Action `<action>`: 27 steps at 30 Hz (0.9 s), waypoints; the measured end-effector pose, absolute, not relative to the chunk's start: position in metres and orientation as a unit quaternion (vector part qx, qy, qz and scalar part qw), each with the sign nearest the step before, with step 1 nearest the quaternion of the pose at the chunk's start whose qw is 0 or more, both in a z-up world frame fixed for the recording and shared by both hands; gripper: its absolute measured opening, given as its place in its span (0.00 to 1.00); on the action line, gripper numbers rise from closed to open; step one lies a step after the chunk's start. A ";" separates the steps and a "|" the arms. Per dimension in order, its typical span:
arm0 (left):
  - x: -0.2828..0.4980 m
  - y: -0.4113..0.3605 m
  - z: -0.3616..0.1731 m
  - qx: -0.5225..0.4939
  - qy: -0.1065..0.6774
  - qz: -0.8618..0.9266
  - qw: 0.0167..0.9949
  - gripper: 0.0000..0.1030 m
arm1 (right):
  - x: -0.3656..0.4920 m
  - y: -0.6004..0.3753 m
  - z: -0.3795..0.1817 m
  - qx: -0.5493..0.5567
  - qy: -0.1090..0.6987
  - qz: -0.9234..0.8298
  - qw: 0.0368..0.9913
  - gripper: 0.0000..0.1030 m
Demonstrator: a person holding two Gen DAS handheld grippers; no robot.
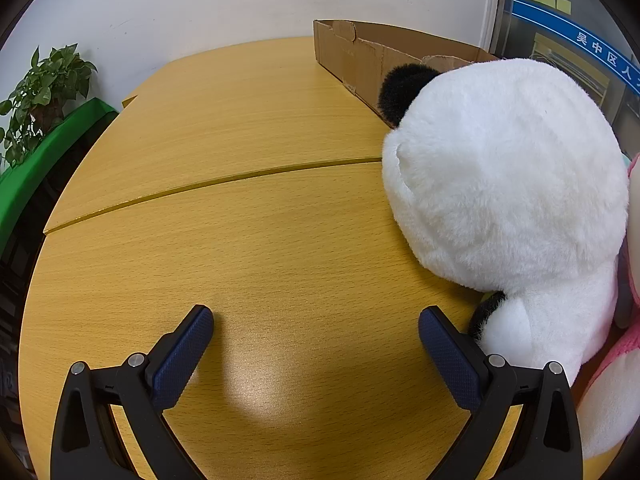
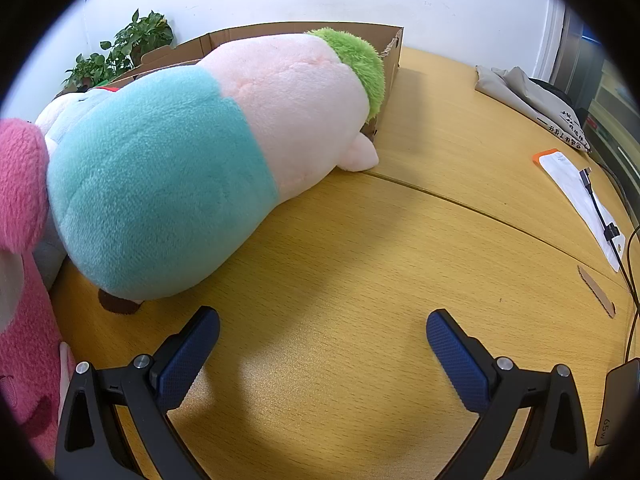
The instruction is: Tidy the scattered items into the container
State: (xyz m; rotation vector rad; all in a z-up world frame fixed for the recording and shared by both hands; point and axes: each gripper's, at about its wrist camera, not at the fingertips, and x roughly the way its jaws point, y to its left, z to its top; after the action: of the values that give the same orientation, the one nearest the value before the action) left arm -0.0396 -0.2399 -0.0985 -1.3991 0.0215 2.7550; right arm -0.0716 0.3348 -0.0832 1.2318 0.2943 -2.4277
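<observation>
A white panda plush [image 1: 508, 184] with a black ear lies on the wooden table at the right of the left wrist view, in front of a low cardboard box [image 1: 360, 60]. My left gripper [image 1: 316, 320] is open and empty, just left of the panda's lower body. In the right wrist view a teal and pink plush with green hair [image 2: 192, 160] lies against the cardboard box [image 2: 392, 68]. A pink plush [image 2: 24, 280] sits at the far left and also shows in the left wrist view [image 1: 624, 380]. My right gripper [image 2: 322, 322] is open and empty, right of the teal plush.
A potted plant [image 1: 44, 92] on a green surface stands past the table's left edge. At the right of the right wrist view lie a beige cloth bag [image 2: 532, 100], a white packet with an orange edge [image 2: 576, 196], a black cable [image 2: 600, 208] and a dark charger [image 2: 618, 404].
</observation>
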 end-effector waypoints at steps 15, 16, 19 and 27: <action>0.004 -0.232 -0.080 -0.417 -0.023 0.908 -0.037 1.00 | -0.028 0.338 -0.081 0.449 0.074 -0.882 0.118 0.99; 0.019 -0.231 -0.070 -0.403 -0.029 0.914 -0.043 1.00 | -0.015 0.341 -0.080 0.450 0.077 -0.883 0.107 0.99; 0.065 -0.216 -0.031 -0.356 -0.030 0.932 -0.054 1.00 | 0.030 0.352 -0.069 0.440 0.101 -0.889 0.073 0.99; 0.145 -0.104 0.047 -0.261 0.000 0.965 0.009 1.00 | 0.134 0.353 0.029 0.343 -0.009 -0.937 0.072 0.99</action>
State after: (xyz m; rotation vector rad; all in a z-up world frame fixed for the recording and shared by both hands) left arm 0.1455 -0.1041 0.0472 -0.8169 0.0007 3.0155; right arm 0.1336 0.3533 0.0294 1.0303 -0.0266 -2.8141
